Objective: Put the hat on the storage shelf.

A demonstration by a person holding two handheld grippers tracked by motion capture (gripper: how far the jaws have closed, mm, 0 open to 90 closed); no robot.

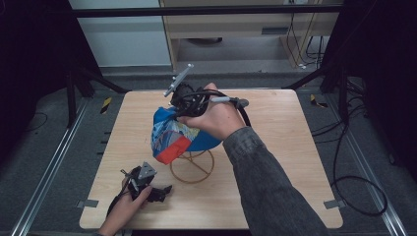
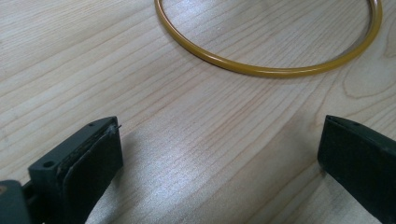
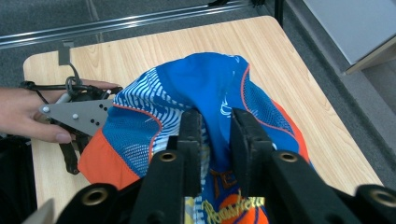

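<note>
Nearest the high camera, at the table's near left, the person's left hand [image 1: 120,209] rests on the pale wood-grain tabletop [image 1: 275,182] holding the left gripper [image 1: 160,191], its grey three-cornered plate up. Its jaws stand wide apart with nothing between them; in the left gripper view they frame bare wood, and the yellow-ochre ring base [image 2: 266,70] of the thin wire stand [image 1: 193,166] curves just beyond them. The stand therefore lies ahead of this gripper and to its right, near but not touching.

Moving right, the stand sits near the table's middle, its ring flat on the wood and its thin spokes rising under the cloth. Over it hangs the blue, white and orange printed fabric cap [image 1: 172,137], draped and bunched, its orange panel drooping toward the near left.

Further right, the right hand [image 1: 216,118] reaches in over the table from the near right in a grey sleeve [image 1: 270,187]. The right gripper [image 3: 215,140] has its jaws drawn close, pinching a fold of the cap's blue top between the pads; a narrow strip of cloth shows in the gap. I judge the cap is being lifted off or set onto the stand, though which cannot be told.

What the next move likely turns on: the cap lies directly under the right gripper, already gripped, while the left one is free and well short of it.
</note>
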